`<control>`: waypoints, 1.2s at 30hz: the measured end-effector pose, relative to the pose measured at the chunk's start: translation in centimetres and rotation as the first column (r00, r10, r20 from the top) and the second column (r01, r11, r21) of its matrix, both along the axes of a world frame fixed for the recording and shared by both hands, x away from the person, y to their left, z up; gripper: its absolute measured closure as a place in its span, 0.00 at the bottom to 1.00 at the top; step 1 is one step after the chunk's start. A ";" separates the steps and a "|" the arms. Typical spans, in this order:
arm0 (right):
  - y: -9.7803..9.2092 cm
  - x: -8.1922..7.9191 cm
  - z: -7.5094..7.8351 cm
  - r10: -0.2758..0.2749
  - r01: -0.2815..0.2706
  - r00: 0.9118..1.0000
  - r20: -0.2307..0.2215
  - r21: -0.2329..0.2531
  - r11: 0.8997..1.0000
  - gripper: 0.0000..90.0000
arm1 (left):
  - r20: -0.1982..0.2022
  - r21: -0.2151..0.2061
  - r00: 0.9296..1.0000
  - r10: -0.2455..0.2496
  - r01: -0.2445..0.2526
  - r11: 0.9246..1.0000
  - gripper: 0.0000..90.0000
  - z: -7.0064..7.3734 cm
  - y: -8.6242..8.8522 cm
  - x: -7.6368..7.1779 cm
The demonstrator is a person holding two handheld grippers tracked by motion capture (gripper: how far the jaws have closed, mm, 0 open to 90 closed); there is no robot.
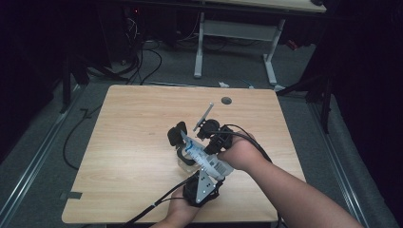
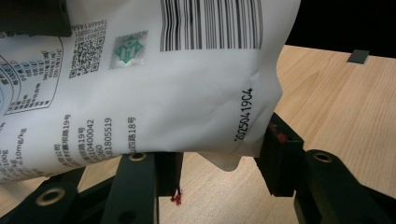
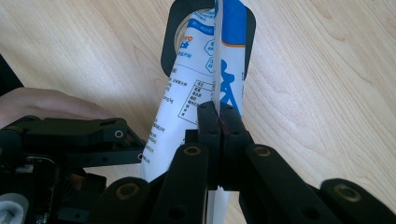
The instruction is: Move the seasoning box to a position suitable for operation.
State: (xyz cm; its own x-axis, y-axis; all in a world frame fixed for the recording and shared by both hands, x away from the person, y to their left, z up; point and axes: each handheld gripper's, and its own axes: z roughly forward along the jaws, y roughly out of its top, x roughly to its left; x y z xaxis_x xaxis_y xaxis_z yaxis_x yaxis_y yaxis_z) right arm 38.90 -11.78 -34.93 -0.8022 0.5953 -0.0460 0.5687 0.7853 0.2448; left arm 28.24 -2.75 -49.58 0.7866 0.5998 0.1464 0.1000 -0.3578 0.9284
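pouch held between two grippers above table centre

high view: both forearms enter from the bottom edge. the left hand (image 1: 178, 213) is low and near the table's front edge, its left gripper (image 1: 202, 183) pointing away from the person. the right hand (image 1: 240, 152) reaches in from the right, forearm angled across the front right of the table (image 1: 133, 109); the right gripper (image 1: 209, 135) points left.

the pouch (image 1: 204, 159), white with blue print and a barcode, sits between the two grippers over the middle front of the table, tilted, its far end by a black ring-shaped object (image 1: 178, 135).

left gripper view: jaws spread, the pouch's lower edge (image 2: 187, 102) between them, touching the right jaw; grip on the left jaw side, cannot tell.

right gripper view: jaws clamped together on the pouch's thin edge seam (image 3: 216, 70).
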 end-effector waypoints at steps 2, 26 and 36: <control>0.0 0.0 0.0 -0.001 0.001 1.000 -0.001 0.000 1.000 1.00 | 0.003 0.000 1.000 0.000 0.000 1.000 0.62 0.0 0.0 0.0; -0.1 0.3 0.2 -0.036 0.036 0.998 -0.058 0.005 0.999 1.00 | 0.011 -0.004 1.000 -0.004 0.004 1.000 0.63 -0.1 -0.1 -0.1; -0.1 0.8 0.2 -0.059 0.060 0.995 -0.077 0.008 0.998 0.99 | 0.009 -0.004 1.000 0.000 0.000 1.000 0.63 -0.1 -0.1 0.0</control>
State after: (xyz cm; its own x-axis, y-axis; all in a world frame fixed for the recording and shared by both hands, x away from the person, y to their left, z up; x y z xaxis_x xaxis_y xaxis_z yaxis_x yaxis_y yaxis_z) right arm 39.66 -11.89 -34.74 -0.7665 0.6419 0.0200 0.6314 0.7475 0.2065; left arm 28.22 -2.80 -49.67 0.7852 0.6005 0.1513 0.0913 -0.3539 0.9308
